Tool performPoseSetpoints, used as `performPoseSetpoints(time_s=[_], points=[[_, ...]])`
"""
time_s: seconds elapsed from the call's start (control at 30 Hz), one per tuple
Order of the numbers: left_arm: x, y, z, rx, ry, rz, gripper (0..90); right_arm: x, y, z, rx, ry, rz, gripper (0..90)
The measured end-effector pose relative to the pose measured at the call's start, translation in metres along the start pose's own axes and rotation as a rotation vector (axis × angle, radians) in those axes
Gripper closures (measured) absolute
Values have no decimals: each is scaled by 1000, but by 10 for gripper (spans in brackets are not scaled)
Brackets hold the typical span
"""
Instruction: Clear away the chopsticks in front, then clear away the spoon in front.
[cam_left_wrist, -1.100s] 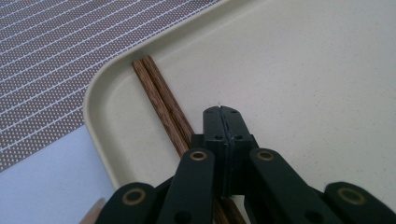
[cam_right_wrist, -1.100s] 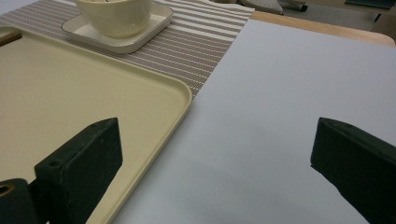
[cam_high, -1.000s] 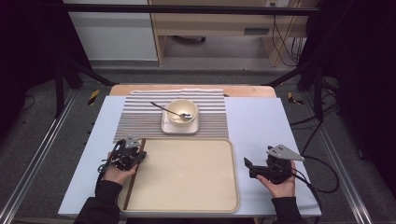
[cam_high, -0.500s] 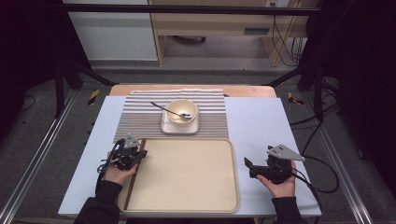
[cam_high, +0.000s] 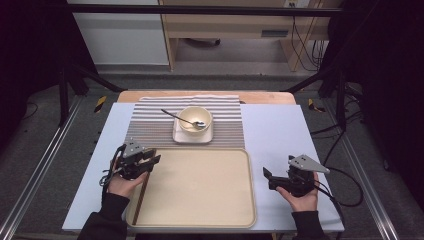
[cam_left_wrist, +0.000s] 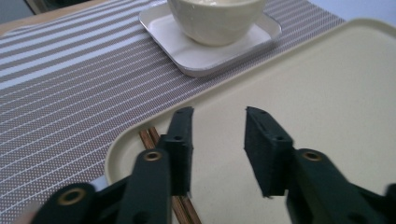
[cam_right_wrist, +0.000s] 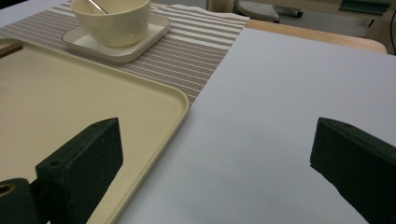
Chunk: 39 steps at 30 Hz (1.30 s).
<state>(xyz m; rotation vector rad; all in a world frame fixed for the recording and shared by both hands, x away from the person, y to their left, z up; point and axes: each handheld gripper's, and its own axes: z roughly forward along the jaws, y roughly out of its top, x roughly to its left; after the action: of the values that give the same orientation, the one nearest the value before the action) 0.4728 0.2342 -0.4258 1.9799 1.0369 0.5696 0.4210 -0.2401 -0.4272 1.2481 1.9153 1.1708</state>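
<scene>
A pair of brown chopsticks (cam_high: 140, 197) lies along the left side of the cream tray (cam_high: 200, 185). My left gripper (cam_high: 152, 161) hovers over the tray's far left corner. Its jaws have just been opening, and nothing is between them. In the left gripper view that gripper (cam_left_wrist: 218, 116) stands apart from the chopsticks (cam_left_wrist: 150, 138), which lie on the tray under the left jaw. My right gripper (cam_high: 268, 179) rests on the table just right of the tray. It (cam_right_wrist: 217, 140) stands wide open and holds nothing.
Beyond the tray a cream bowl (cam_high: 195, 120) with a metal spoon (cam_high: 180, 118) stands on a square plate (cam_high: 180, 136), on a striped placemat (cam_high: 150, 125). The pale table top (cam_high: 280, 135) stretches right of the mat. Dark frame posts flank the table.
The left gripper's jaws have opened and the hand has risen a little, leaving the chopsticks on the tray. The right hand has kept still.
</scene>
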Motion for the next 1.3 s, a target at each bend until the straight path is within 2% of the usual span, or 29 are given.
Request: performPoseSetpoints(time_s=[0.17, 0.2, 0.4, 0.47, 0.87, 1.0, 1.3], points=[[-4, 8, -3, -42, 13, -1, 405, -1, 1, -1, -5, -4, 5, 29], [-4, 11, -4, -44, 18, 7, 387, 0, 1, -1, -6, -6, 4, 29], [-7, 24, -7, -96, 19, -14, 315, -2, 2, -3, -13, -14, 13, 29], [-9, 28, -8, -104, 21, -4, 294, -2, 2, -4, -16, -18, 14, 29], [-11, 51, 1, -134, 25, -3, 251, -2, 3, -5, -24, -24, 24, 29], [-9, 57, 8, -149, 29, -12, 251, -3, 3, -5, -24, -25, 25, 29], [-4, 65, 30, -137, 43, -24, 246, -3, 4, -6, -31, -29, 34, 29]])
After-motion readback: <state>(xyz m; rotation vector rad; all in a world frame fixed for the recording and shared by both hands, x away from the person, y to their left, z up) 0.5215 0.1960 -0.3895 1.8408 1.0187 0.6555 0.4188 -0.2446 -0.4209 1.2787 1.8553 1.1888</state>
